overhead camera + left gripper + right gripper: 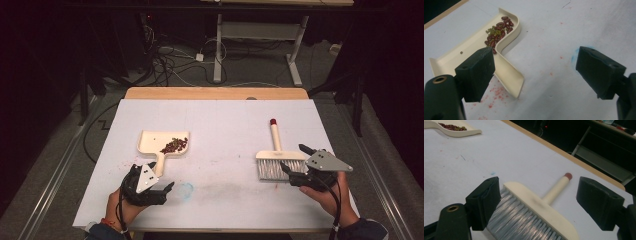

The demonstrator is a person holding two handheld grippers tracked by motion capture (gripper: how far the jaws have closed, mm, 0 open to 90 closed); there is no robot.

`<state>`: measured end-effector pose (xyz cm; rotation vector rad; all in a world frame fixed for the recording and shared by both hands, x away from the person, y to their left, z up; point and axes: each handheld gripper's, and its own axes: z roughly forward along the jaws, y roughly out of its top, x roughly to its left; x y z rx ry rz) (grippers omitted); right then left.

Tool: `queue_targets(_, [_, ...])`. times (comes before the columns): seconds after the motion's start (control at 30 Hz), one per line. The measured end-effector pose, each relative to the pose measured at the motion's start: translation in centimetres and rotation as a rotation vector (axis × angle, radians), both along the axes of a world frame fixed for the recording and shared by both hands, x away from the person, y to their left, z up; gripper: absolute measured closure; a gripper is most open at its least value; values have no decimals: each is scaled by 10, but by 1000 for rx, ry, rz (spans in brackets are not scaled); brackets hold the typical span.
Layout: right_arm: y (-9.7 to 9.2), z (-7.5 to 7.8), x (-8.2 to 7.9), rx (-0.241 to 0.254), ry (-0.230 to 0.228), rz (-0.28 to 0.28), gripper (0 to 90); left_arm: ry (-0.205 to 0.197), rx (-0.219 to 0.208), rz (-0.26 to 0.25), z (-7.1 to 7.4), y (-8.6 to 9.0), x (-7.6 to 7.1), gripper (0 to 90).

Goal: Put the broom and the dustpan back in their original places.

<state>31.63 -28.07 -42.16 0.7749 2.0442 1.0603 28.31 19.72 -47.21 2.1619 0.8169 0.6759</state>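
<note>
A cream dustpan holding beans is lying left on the worktop; a brush is lying right, both hand-held grippers spread open nearby.

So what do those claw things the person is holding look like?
Each black gripper, left and right, has two chunky block-shaped jaws, a grey three-cornered plate on top and a black cable trailing back. The person wears dark sleeves and a red band on the left wrist.

We see a table with a white top and a wooden far edge. Red specks and a faint blue smear mark the white surface. A cream dustpan lies flat at left, holding red and green beans. A cream brush, red-tipped handle pointing away, lies at right, well apart.
</note>
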Motion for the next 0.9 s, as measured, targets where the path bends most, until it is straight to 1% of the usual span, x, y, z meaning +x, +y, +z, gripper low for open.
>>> queue_targets(0.07, [-2,-2,-2,6,2,-1,198,-1,-3,1,0,0,0,152])
queue_targets(0.17, [-4,-7,-4,1,11,5,198,0,-2,-2,0,0,0,152])
queue_targets(0.23, [-5,-10,-5,-9,13,-2,198,1,2,-5,0,0,0,152])
queue_targets(0.3, [-7,-14,-7,-1,25,-5,198,2,2,-6,0,-1,0,152])
queue_targets(0.37, [-8,-18,-8,-14,32,-10,198,3,0,-4,0,-1,0,152])
queue_targets(0.47, [-10,-24,-10,-14,44,-4,199,3,-3,-3,-1,-1,0,152])
queue_targets(0.57, [-12,-28,-12,-9,39,-4,203,9,-6,-6,-2,-2,1,152])
queue_targets(0.63, [-14,-32,-12,3,54,-6,203,7,-3,-8,-2,-2,1,152])
queue_targets(0.7, [-15,-36,-13,-3,60,-14,204,5,-6,-4,-2,-2,1,152])
queue_targets(0.73, [-16,-39,-13,-1,69,-10,204,2,-6,-5,-2,-2,1,152])
queue_targets(0.83, [-16,-44,-13,-17,86,-4,204,3,-2,-5,-2,-1,0,152])
queue_targets(0.9, [-17,-45,-13,-3,99,0,205,5,-6,-2,-3,-1,0,152])
